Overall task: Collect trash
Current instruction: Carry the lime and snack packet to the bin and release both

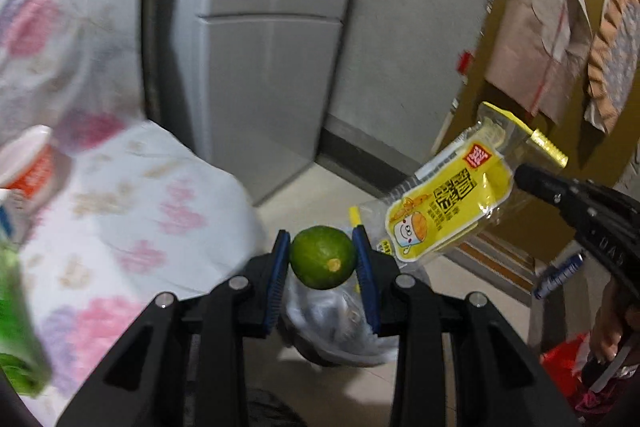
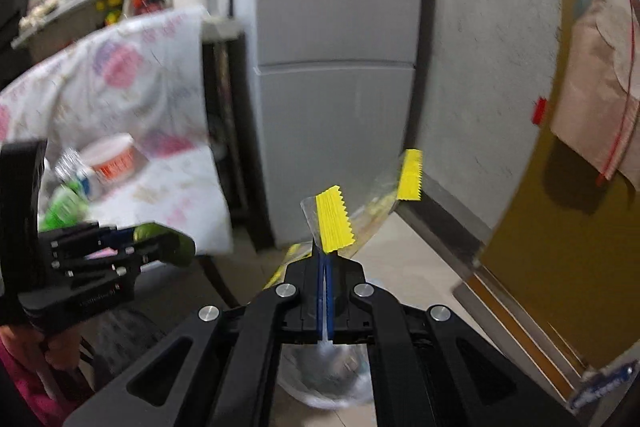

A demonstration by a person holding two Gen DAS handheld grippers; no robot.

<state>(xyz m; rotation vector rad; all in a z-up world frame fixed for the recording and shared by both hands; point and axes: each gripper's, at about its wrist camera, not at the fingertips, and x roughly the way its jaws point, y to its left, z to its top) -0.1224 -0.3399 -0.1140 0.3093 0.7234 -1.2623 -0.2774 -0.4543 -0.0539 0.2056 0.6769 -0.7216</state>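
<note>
1. Lime [image 1: 322, 257], green and round, sits clamped between the blue pads of the left gripper [image 1: 322, 259], whose jaws are partly closed and pressing on its two sides; it hangs in the air directly over the bin below, which reads as a carry toward dropping it.
2. Wrapper [image 1: 452, 203], a yellow-printed clear snack packet, is pinched by its edge in the right gripper [image 2: 325, 263], whose jaws are fully closed on the plastic; the rest dangles out ahead, its serrated yellow seal [image 2: 335, 219] standing just past the tips. Holding it by one edge probably keeps the crinkly film from slipping.
3. Bin [image 2: 320, 383], lined with a clear bag [image 1: 340, 327], stands on the floor beneath both grippers; its contents are too blurred to name.
4. Bench [image 1: 132, 195], under a floral cloth at the left, still carries a white-and-orange cup [image 2: 112, 159] and a green packet [image 1: 16, 327], likely further trash.
5. Fridge [image 1: 272, 67], grey, stands behind the bin, with a brown door [image 2: 560, 211] to its right.
</note>
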